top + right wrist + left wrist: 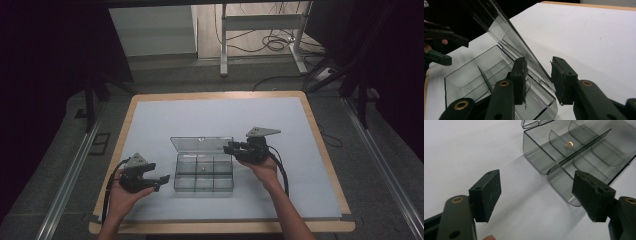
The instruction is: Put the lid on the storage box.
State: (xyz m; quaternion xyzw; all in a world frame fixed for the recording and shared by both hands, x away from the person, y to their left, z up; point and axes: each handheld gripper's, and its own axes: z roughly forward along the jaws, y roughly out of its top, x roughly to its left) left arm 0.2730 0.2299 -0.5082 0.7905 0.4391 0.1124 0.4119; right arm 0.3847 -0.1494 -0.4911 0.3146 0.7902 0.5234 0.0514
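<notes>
The box (203, 174), clear and split into compartments, sits at the middle of the surface (150, 120) with its lid (201, 144) standing up at its 12 o'clock edge. A small brass bit (203, 169) lies in the middle compartment of the far row. The right tool (231, 148) is at the box's 2 o'clock corner, jaws narrow and straddling the lid's edge; whether the pads press it cannot be told. The left tool (161, 182) rests at the box's 9 o'clock, jaws wide and empty.
</notes>
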